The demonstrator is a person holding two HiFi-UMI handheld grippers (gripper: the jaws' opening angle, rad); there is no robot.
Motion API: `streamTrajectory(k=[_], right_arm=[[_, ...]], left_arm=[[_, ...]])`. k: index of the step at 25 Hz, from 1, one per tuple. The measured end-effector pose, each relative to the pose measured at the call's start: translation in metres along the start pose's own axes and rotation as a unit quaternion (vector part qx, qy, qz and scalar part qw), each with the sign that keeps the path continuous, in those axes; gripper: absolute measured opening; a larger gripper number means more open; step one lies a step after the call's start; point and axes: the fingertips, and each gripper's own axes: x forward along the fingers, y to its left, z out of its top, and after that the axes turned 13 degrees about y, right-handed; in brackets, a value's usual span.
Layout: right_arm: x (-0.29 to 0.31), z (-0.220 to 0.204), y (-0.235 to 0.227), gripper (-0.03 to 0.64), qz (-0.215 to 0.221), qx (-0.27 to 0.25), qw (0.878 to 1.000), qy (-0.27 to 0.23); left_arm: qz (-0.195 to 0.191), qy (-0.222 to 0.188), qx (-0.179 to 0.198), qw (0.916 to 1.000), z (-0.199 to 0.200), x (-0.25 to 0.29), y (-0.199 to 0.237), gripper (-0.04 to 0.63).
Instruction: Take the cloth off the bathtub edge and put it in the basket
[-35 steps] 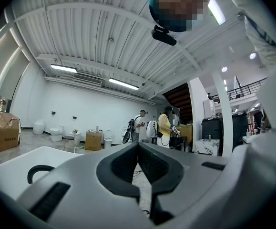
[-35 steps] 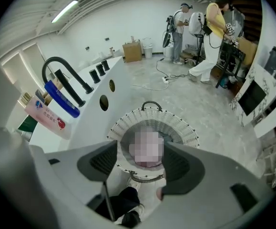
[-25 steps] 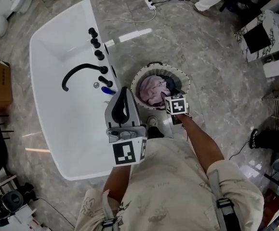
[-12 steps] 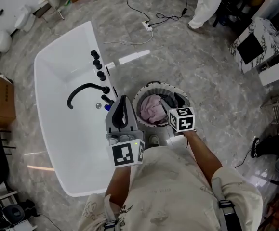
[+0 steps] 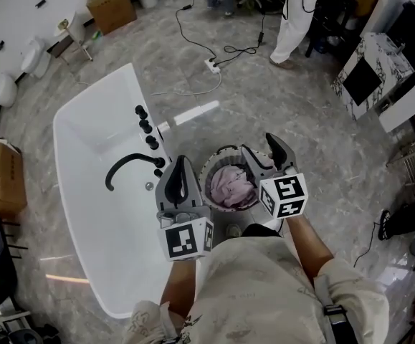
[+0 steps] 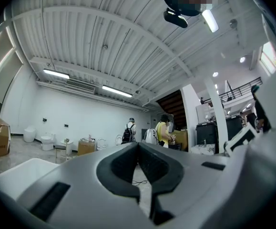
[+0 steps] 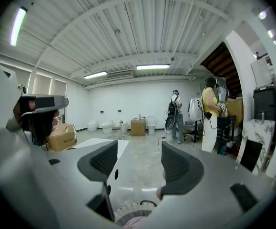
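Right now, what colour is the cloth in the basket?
Pale pink: the cloth lies inside the basket. The head view shows it best.

cloth: pink, crumpled, inside basket | basket: round, on floor beside white bathtub

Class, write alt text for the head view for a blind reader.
A pink cloth lies in a round basket beside a white bathtub, seen from above. A person holds the right tool, jaws apart and empty, near the basket, and the left tool, jaws together, by the tub's edge.
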Motion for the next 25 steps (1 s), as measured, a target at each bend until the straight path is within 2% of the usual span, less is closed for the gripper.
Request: streamTrajectory(k=[5,11,16,25], right_arm=[[-0.045,0.062,-0.003,0.27,-0.029,-0.04,0.996,-0.075],[-0.096,0.11,-0.008,0.27,-0.06,-0.062,0.982,-0.167],[-0.11,0.118,-0.014,0.27,-0.073,-0.069,0.978,-0.183],[-0.111,0.122,-0.012,0.263,-0.075,-0.052,0.978,-0.188]], left_arm=[[-0.008,-0.011,0.014,0.9998,0.017,0.006,-0.006,0.003],[-0.009,-0.025,0.026,0.9993,0.032,0.005,-0.011,0.003],[-0.01,-0.035,0.033,0.9988,0.04,0.001,-0.016,0.003],[-0.011,-0.04,0.034,0.9986,0.047,-0.005,-0.007,0.003]])
